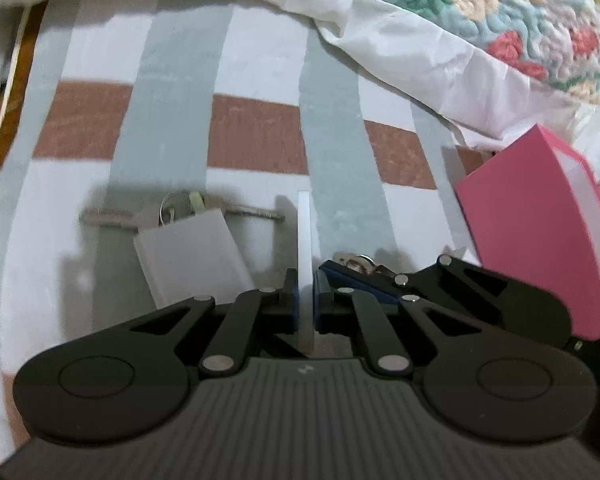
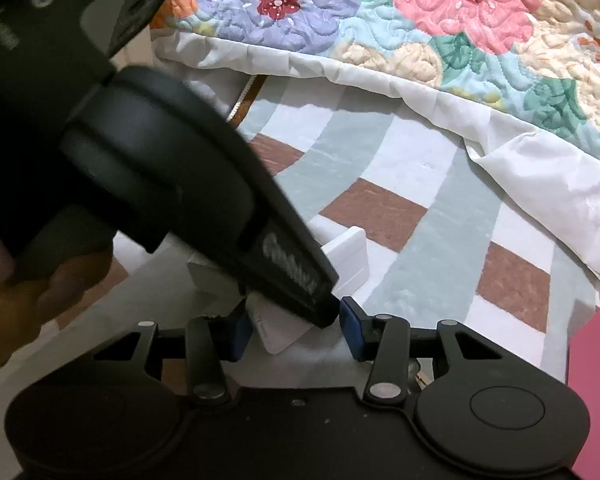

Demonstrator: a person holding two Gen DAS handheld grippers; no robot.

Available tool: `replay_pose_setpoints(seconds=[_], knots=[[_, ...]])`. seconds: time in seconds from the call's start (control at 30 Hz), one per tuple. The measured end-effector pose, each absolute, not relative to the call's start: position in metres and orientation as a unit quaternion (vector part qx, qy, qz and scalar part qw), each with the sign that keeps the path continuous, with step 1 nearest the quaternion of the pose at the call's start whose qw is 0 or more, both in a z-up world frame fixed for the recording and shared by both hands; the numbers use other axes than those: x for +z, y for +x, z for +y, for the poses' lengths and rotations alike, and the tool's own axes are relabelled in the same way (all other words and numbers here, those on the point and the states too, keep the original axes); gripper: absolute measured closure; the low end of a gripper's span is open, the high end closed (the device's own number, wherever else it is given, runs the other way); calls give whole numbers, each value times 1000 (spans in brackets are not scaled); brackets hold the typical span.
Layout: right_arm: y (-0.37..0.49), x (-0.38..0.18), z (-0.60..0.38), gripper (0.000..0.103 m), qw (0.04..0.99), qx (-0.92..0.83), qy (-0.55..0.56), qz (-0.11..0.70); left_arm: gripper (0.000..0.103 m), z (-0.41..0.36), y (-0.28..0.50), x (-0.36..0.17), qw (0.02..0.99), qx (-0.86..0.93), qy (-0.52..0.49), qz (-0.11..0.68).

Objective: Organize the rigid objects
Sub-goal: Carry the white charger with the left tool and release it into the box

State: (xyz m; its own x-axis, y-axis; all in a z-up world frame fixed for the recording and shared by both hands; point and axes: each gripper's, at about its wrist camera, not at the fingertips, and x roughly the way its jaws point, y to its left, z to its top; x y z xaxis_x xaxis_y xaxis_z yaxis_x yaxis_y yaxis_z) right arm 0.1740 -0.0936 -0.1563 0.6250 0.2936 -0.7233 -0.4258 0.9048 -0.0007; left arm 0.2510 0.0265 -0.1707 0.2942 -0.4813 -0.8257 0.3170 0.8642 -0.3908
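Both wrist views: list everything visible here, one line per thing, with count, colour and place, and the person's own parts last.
white card: one, white, held on edge between the left gripper's pads
white tag with keys: one, pale grey-white, lying on the sheet left of the card
second key set: one, metallic, partly hidden behind the right gripper
pink box: one, pink with white inside, at the right on the sheet
checked sheet: one, white, grey and brown, under everything
floral quilt: one, multicoloured, white-edged, along the far side
left gripper: one, black with blue pads, shut on the card
right gripper: one, black with blue pads, open
hand: one, on the left gripper's handle
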Motion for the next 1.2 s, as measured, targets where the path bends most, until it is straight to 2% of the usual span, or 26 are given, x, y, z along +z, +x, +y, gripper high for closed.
replay_pose_setpoints(seconds=[0.17,0.67,0.87,1.2], knots=[[159,-137,-96,52,901,196,-95,374,97,33,243,-161,790,-256,-115,545],[80,-47,-130,52,922,176,-118,324,96,6,174,-70,809,-302,-96,496],[51,-27,-154,52,930,146,-133,310,96,-22,141,-46,813,-337,-89,467],[29,-8,-195,53,937,91,-95,325,98,-99,117,-14,803,-352,-6,482]])
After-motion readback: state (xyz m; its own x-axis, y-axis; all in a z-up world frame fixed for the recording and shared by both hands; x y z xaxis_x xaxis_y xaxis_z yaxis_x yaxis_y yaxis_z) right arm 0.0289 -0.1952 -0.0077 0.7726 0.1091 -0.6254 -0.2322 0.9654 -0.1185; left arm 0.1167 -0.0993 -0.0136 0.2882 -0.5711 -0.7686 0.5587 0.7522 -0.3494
